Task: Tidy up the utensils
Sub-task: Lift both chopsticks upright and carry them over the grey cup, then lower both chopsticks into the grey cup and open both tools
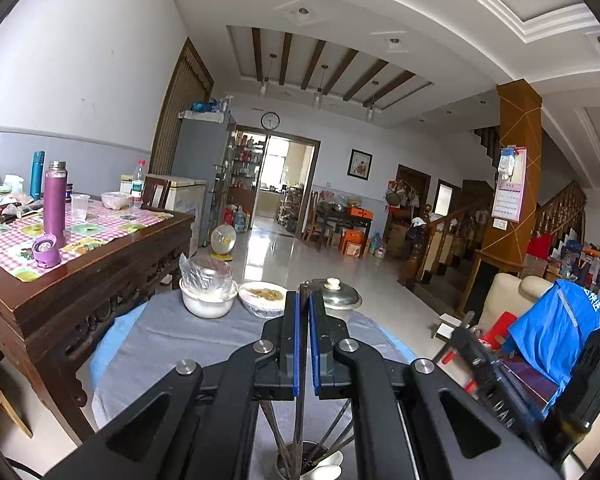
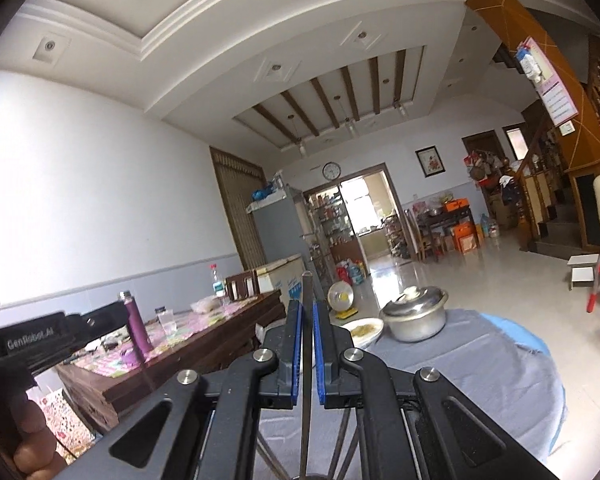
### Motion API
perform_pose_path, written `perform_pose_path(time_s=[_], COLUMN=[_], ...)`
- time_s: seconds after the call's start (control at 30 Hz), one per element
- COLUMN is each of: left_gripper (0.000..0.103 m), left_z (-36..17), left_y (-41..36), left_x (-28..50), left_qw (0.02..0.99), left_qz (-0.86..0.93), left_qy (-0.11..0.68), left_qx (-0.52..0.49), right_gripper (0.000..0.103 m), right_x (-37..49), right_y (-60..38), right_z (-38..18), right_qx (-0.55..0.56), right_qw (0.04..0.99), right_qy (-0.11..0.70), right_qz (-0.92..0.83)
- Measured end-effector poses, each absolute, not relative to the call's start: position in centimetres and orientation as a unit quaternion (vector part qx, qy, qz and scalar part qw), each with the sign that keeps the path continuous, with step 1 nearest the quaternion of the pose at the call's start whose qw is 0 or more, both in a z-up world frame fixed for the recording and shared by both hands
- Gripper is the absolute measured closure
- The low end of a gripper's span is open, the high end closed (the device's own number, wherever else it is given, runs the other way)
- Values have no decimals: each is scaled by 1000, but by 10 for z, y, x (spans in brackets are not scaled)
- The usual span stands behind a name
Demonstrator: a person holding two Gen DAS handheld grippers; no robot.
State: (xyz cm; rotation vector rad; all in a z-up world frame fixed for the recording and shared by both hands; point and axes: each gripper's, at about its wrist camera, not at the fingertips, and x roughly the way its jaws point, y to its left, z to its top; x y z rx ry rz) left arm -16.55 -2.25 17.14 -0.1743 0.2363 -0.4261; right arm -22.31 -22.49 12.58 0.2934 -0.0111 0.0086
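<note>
Indoors, a long tiled room stretches ahead, and close by stands a round table (image 1: 172, 340) under a grey cloth. To its left is a carved wooden table (image 1: 112, 252) with a pink checked cover, bearing a purple flask (image 1: 55, 204) whose lid lies beside it.

On the far side of the round table sit, left to right, a white bowl (image 1: 209, 300) draped in clear plastic, a shallow dish of yellowish food (image 1: 262, 298) and a lidded metal pot (image 2: 415, 312) — the dish is just beside the pot.

Low in the left wrist view, at the near edge of the round table, a metal utensil holder (image 1: 300, 460) stands with dark chopsticks fanned out of it and a white spoon (image 1: 330, 464) resting at its rim.

Both hand-held grippers point roughly level across the table. The left gripper (image 1: 304, 300) has its blue-lined jaws pressed onto a single dark chopstick (image 1: 299, 412) that runs down to the holder. The right gripper (image 2: 307, 312) is likewise clamped on one grey chopstick (image 2: 307, 288) — its squared end stands up above the jaws. At the left edge of the right wrist view, a person's hand (image 2: 30, 436) grasps the other gripper's black body.
</note>
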Motion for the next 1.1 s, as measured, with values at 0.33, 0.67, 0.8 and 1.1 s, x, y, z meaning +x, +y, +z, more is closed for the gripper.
perform_pose_path(time_s=[0.33,0.67,0.8,1.1], left_gripper=[98,98,98,98], left_z=[158,127,116,106], left_y=[-37,-44,-48,-51], left_x=[-146,-127,-124,-123], left_qw=[964,959,957,956], left_qz=[-215,-195,-188,-176], left_qy=[134,195,215,230], left_qx=[-77,-61,-53,-40], right_gripper=[96,96,96,96], right_x=[-210,-193,-188,-185], right_y=[-224,-224,-224,-226], right_z=[109,94,86,79], right_qx=[140,136,136,145], right_qw=[990,989,988,986], right_qy=[23,62,77,86], right_qz=[-3,2,4,5])
